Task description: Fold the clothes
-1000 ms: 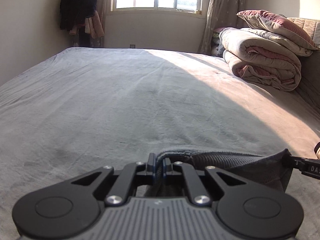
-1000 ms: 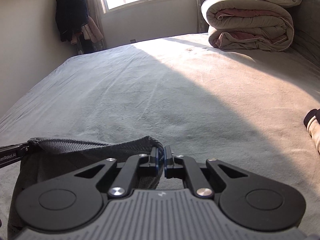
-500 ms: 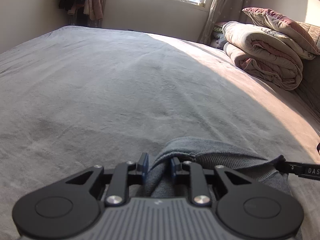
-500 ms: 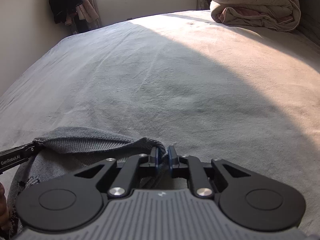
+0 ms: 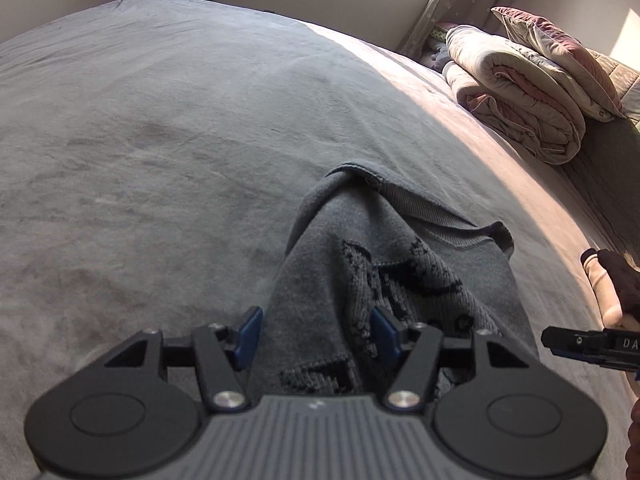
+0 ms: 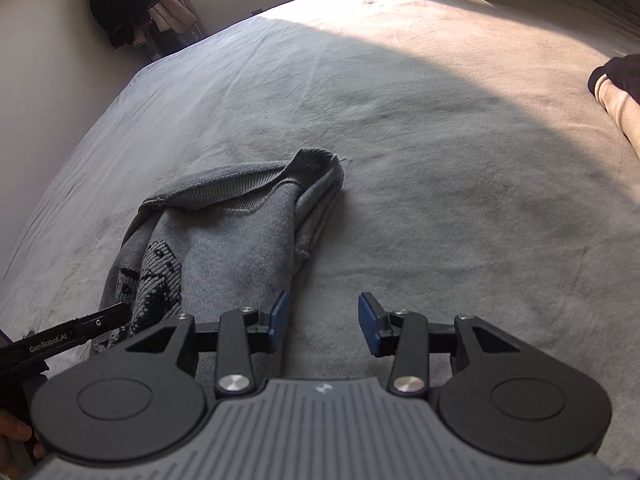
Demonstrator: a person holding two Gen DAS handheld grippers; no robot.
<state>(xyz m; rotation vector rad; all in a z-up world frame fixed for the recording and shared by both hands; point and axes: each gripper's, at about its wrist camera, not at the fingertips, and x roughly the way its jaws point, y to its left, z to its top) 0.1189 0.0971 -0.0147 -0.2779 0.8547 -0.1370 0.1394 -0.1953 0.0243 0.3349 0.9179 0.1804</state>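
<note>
1. My left gripper [image 5: 316,334] has its two blue pads wide apart. The grey sweater [image 5: 384,264] lies between the pads, but they do not squeeze it.
2. My right gripper [image 6: 323,322] is wide apart too. Only the bed [image 6: 440,160] shows between its pads. The sweater [image 6: 236,236] is just to the left of it.
3. The sweater rests on the grey bed, near me. Its ribbed edge is at the far end. It looks bunched and lumpy, with both sides curled in. A dark knit pattern shows on the left part.
4. I think I am in a letting-go step. Both tools are loose and the sweater rests on the bed.
5. The sweater is not a neat flat fold. I think the next move needs me to pinch an edge or side with both tools and lay it flat and smooth.
6. A rolled quilt [image 5: 516,108] sits far off to the right, well out of my way.
</note>
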